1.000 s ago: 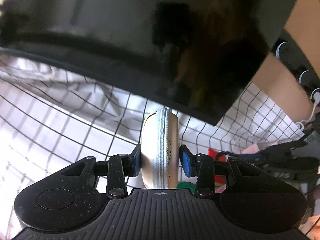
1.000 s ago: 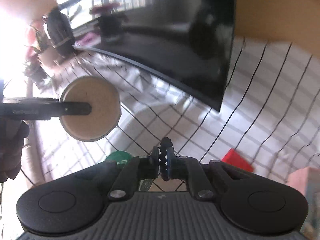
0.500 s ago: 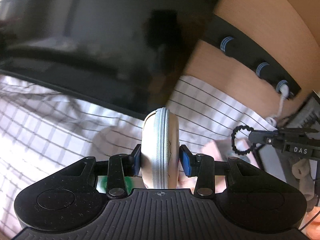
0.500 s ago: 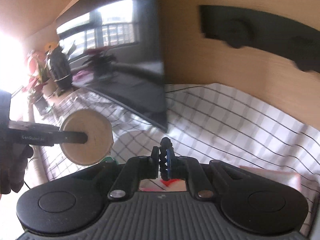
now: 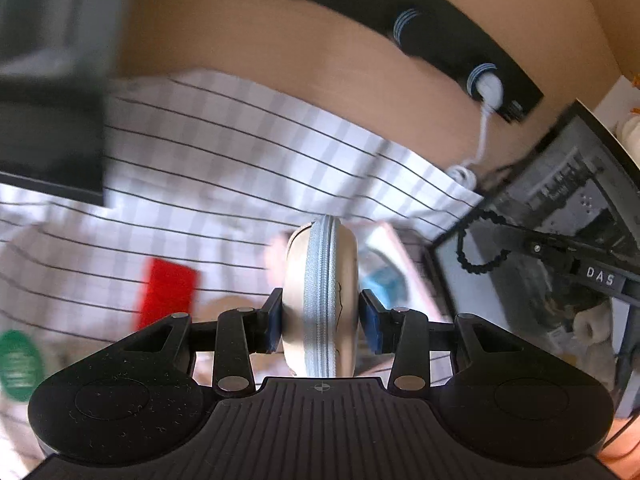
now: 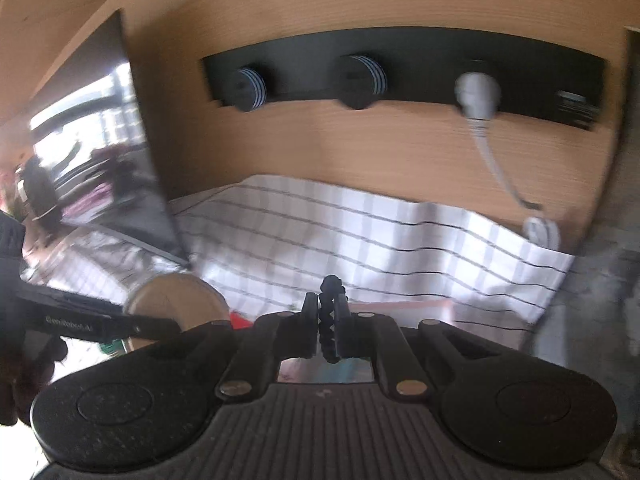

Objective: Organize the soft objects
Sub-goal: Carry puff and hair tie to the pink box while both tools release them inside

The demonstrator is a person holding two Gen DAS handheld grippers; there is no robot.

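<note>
Gripping: left gripper [image 5: 320,316] clamps round beige zippered pouch [image 5: 320,300]
Pinching: right gripper [image 6: 323,322] closed on black beaded loop [image 6: 329,320]
Below: checked white cloth [image 5: 240,152]

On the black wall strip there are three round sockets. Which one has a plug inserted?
The rightmost socket on the black wall strip: a white plug with its cable hanging down fills it. The other two sockets show only striped round caps.
</note>
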